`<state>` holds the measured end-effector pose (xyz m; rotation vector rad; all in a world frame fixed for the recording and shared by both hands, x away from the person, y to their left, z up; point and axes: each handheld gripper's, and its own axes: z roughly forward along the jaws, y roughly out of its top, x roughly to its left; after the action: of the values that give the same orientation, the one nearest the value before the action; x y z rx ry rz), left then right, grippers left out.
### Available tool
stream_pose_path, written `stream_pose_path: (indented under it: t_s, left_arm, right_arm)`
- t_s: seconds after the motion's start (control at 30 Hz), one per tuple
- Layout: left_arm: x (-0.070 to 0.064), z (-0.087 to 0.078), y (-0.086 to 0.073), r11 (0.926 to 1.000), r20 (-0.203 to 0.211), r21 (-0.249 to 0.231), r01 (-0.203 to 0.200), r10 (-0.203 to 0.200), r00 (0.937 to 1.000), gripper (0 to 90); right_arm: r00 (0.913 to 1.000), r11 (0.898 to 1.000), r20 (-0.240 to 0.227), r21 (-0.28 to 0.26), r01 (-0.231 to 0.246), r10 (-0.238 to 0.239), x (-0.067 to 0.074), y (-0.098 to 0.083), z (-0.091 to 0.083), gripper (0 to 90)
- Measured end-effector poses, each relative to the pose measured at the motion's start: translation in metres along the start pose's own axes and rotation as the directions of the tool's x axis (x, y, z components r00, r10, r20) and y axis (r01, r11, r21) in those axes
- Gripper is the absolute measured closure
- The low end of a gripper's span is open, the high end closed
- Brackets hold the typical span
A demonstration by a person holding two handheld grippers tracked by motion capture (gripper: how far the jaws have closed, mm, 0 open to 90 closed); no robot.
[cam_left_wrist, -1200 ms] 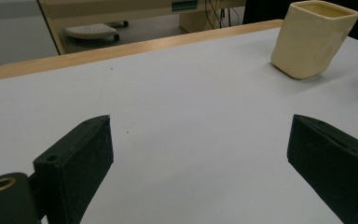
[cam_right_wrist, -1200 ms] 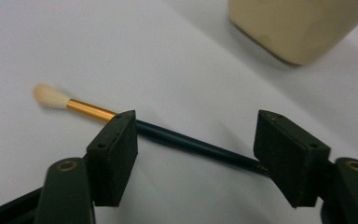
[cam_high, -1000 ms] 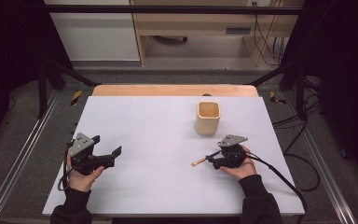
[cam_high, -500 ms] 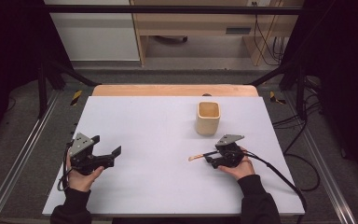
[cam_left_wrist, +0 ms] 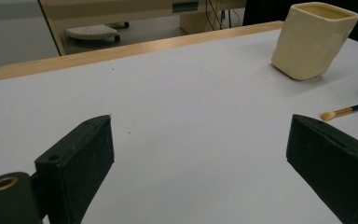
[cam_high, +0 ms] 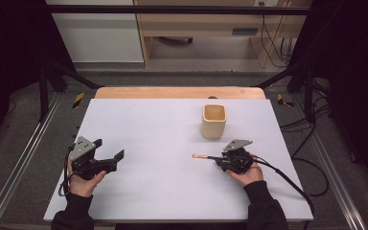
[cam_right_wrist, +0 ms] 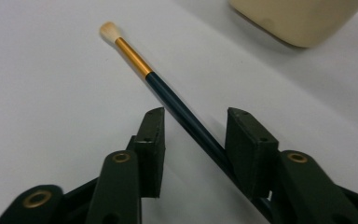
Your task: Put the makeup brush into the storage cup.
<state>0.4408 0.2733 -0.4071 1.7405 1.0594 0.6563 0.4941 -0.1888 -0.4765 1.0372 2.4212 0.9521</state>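
Most of the white table (cam_high: 163, 191) lies bare, from its left edge to past the middle, open to any pass. Toward the far right corner a cream cup (cam_high: 214, 120) stands upright; nearer the right edge a paintbrush (cam_high: 202, 156) lies flat, leaving a narrow lane between them.

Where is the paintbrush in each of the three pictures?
High view: paintbrush lies right of centre, below the cream cup.
Left gripper view: its tip pokes in at the right edge.
Right gripper view: it runs from upper left down between the jaws.
Shared landmark: the cream cup.
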Motion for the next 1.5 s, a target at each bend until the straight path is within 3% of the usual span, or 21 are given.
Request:
stream_pose_path:
  t_s: [0.07,0.3,0.87,1.13,1.4,1.5]
  left_arm:
    - [0.0,0.0,0.0,1.0,0.0,0.001,-0.003,0.003,1.0,7.0]
    - [0.0,0.0,0.0,1.0,0.001,0.0,-0.003,0.003,1.0,7.3]
    - [-0.002,0.002,-0.001,0.9998,0.011,0.016,-0.008,0.007,0.9999,7.3]
    - [-0.003,0.004,-0.002,0.9997,0.012,0.022,-0.009,0.009,0.9999,7.3]
    - [-0.003,0.008,-0.004,0.9991,0.016,0.04,-0.01,0.01,0.9998,7.1]
    - [-0.003,0.009,-0.005,0.9988,0.017,0.047,-0.011,0.01,0.9998,7.1]
  right_arm:
    - [0.9997,1.0,0.025,0.014,0.004,-0.004,0.0,0.0,-0.002,66.3]
    - [0.9991,0.999,0.037,0.041,-0.021,0.019,0.0,-0.002,-0.007,76.4]
    - [0.9958,0.991,0.041,0.107,-0.086,0.082,0.006,-0.009,-0.023,83.7]
    - [0.9942,0.987,0.034,0.118,-0.105,0.102,0.006,-0.01,-0.024,78.0]
    - [0.9939,0.993,0.025,0.054,-0.109,0.107,0.001,-0.001,-0.039,62.4]
    - [0.9931,0.992,0.02,0.056,-0.117,0.116,0.0,0.002,-0.044,59.0]
